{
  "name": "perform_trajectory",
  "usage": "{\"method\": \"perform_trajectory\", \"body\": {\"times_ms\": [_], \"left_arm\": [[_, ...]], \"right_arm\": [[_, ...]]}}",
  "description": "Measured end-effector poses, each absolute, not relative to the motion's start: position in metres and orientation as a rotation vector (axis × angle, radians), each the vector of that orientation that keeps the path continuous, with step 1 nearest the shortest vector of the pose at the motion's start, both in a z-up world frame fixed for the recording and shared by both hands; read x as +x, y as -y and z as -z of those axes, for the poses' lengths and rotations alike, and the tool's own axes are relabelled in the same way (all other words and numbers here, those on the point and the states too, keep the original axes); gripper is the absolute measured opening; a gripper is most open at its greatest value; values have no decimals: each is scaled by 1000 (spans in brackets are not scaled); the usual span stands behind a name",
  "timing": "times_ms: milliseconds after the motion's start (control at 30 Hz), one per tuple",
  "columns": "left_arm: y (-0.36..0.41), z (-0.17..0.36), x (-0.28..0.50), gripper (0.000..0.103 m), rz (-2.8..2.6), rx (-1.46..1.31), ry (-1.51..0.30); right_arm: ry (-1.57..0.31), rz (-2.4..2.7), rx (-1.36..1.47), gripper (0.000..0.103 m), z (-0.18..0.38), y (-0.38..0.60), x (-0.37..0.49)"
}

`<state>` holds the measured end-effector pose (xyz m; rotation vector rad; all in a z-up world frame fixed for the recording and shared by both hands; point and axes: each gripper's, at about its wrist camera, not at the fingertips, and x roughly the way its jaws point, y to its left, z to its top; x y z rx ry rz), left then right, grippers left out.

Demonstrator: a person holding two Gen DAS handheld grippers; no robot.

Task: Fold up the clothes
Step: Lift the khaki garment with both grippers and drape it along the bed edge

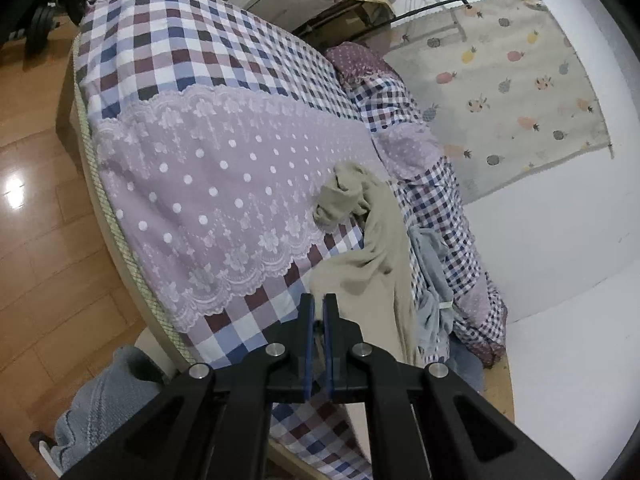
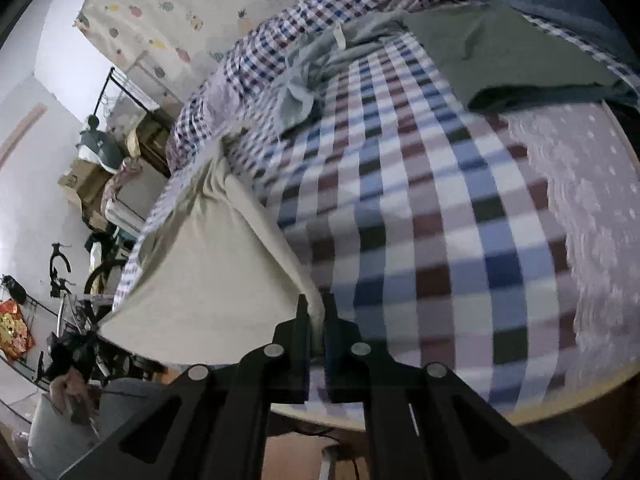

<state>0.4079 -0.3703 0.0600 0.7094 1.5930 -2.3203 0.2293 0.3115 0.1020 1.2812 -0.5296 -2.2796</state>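
A bed (image 1: 192, 80) with a checked and lilac dotted cover fills a bedroom with a wooden floor (image 1: 32, 184). The beige garment (image 1: 376, 248) stretches from the bed's near edge toward the rumpled quilt (image 1: 436, 200). The left gripper (image 1: 319, 304) pinches one beige corner. The right gripper (image 2: 316, 306) pinches another. A grey garment (image 2: 296, 100) lies beside the quilt.

Matt beige cloth garment (image 1: 380, 240), lace-trimmed checked bedcover (image 1: 224, 92), glossy wood floor (image 1: 28, 128)
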Motion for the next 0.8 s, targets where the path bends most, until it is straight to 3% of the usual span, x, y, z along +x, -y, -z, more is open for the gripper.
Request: {"method": "perform_trajectory", "body": {"times_ms": [233, 500, 567, 667, 733, 800], "left_arm": [[375, -48, 396, 3, 2292, 854, -1498], [375, -11, 395, 3, 2123, 1052, -1515], [378, -7, 402, 7, 2100, 1038, -1554], [381, -9, 408, 37, 2088, 1010, -1564], [384, -16, 412, 69, 2100, 956, -1571], [386, -25, 415, 79, 2126, 873, -1592]], "right_arm": [[463, 2268, 1372, 3, -86, -297, 259], [366, 2336, 1518, 10, -72, -295, 261], [351, 2357, 1562, 11, -69, -297, 259], [390, 2408, 1586, 17, -69, -308, 260], [426, 2439, 1600, 33, -68, -314, 258], [460, 2467, 1580, 40, -70, -318, 258]]}}
